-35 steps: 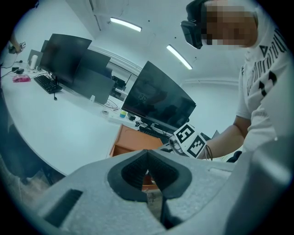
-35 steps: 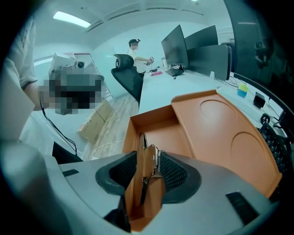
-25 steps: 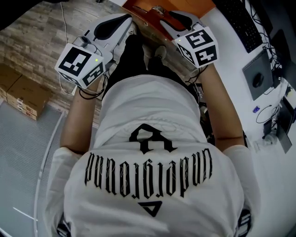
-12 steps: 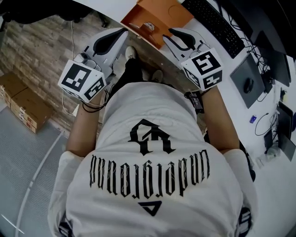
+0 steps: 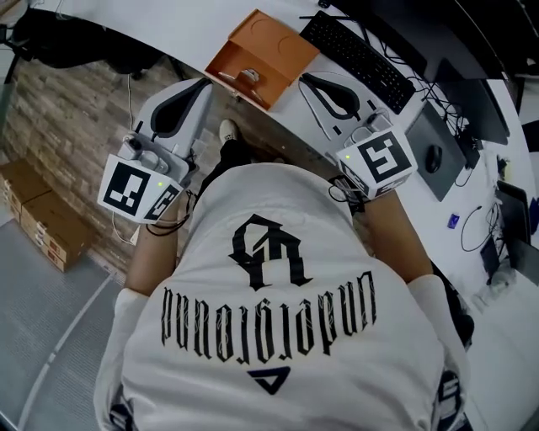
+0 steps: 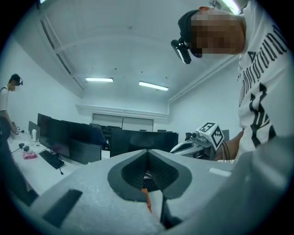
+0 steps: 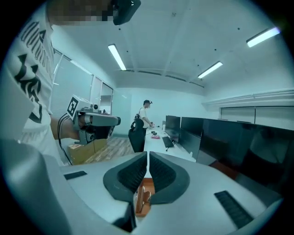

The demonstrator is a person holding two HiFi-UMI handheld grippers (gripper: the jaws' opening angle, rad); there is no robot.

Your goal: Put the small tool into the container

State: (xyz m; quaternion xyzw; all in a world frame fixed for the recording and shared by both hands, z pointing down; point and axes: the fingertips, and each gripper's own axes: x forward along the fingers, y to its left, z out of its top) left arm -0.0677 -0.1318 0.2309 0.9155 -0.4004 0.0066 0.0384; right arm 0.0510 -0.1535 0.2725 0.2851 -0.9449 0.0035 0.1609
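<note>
- Left white plastic gripper (image 6: 148,151): dark ribbed jaws met, empty.
- Right white plastic gripper (image 7: 148,155): jaws had just been closing to a slit, nothing between.
- Small metallic tool (image 5: 247,76) lay inside the orange boxy container (image 5: 278,38).

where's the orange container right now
In the head view the orange container sits top centre, at the near edge of the white desk, just left of the black keyboard.

Orange container (image 5: 274,42), desk edge; small tool (image 5: 247,76) in near sect.
</note>
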